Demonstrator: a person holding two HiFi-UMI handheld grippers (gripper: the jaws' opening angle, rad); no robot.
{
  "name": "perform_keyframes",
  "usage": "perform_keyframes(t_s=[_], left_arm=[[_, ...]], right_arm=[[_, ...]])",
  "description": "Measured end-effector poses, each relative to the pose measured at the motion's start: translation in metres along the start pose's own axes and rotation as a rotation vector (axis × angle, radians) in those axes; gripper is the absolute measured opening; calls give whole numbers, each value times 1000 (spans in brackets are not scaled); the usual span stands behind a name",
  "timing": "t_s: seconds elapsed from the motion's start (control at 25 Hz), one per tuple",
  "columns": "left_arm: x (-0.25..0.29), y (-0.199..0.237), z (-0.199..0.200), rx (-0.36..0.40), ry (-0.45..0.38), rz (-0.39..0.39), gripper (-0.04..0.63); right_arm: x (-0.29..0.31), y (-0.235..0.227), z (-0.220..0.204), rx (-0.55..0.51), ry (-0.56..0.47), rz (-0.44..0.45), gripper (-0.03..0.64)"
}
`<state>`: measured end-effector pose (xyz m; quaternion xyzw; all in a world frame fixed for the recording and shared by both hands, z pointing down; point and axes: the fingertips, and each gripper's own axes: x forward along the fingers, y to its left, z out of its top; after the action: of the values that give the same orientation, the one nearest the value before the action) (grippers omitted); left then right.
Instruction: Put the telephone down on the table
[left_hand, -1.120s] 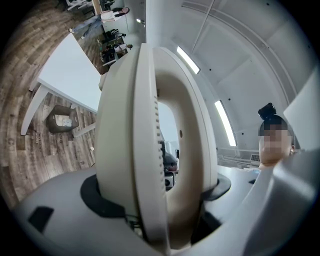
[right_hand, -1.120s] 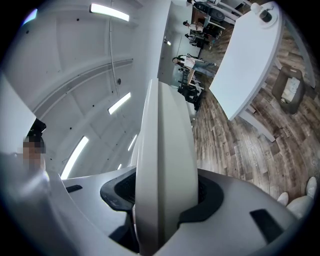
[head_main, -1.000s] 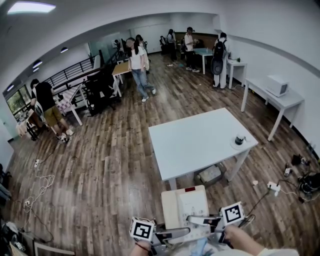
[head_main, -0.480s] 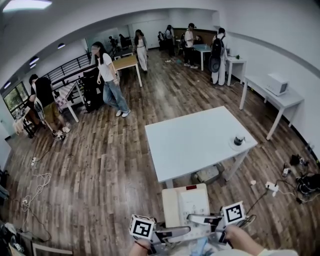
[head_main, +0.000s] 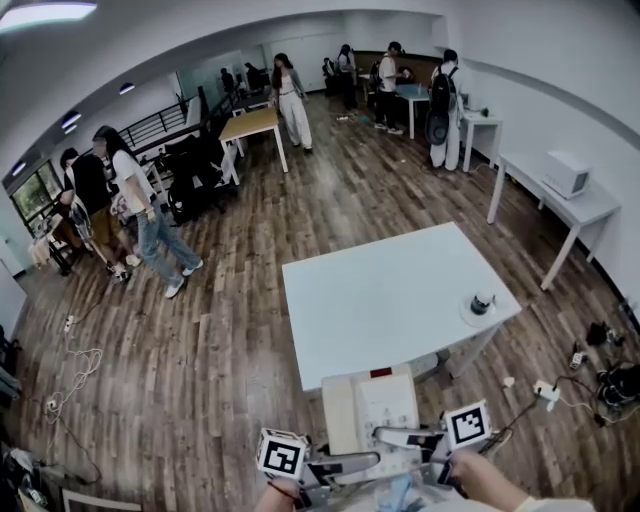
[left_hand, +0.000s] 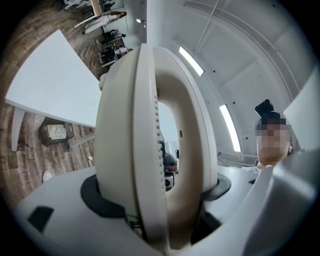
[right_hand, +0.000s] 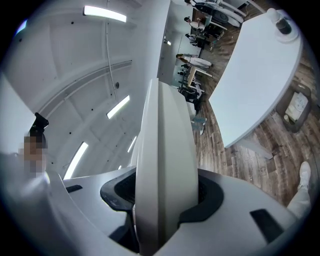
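Before table (head_main: 380, 300), left gripper (head_main: 350, 464) and right gripper (head_main: 405, 438) fingers pinch telephone (head_main: 372, 408); plate (head_main: 467, 313) holds dark item (head_main: 481, 301).

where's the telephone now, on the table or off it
Off it. The left hand-held gripper and the right hand-held gripper are shut on the telephone, held clear of the table.

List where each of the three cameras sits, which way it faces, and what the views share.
Head view: on the person's head, facing forward and steeply down over the table. The left gripper, right gripper and right hand show at the bottom.
Left gripper view: rides the left gripper and looks along its jaws, shut on the telephone.
Right gripper view: rides the right gripper, its jaws likewise shut on the telephone.
Shared: all three views show the telephone and the table.
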<state>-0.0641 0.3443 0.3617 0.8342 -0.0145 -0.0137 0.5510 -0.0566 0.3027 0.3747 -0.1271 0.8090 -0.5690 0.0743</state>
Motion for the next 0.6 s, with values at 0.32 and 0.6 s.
perform_keyframes(t_s=[0.32,0.6], left_arm=[[63,18,74,13,0,7,399],[111,36,129,33,-44,8,399]], right_arm=[[-34,-17,91,-18,-2,23,219],[-57,-34,159,-36,35,41,219]])
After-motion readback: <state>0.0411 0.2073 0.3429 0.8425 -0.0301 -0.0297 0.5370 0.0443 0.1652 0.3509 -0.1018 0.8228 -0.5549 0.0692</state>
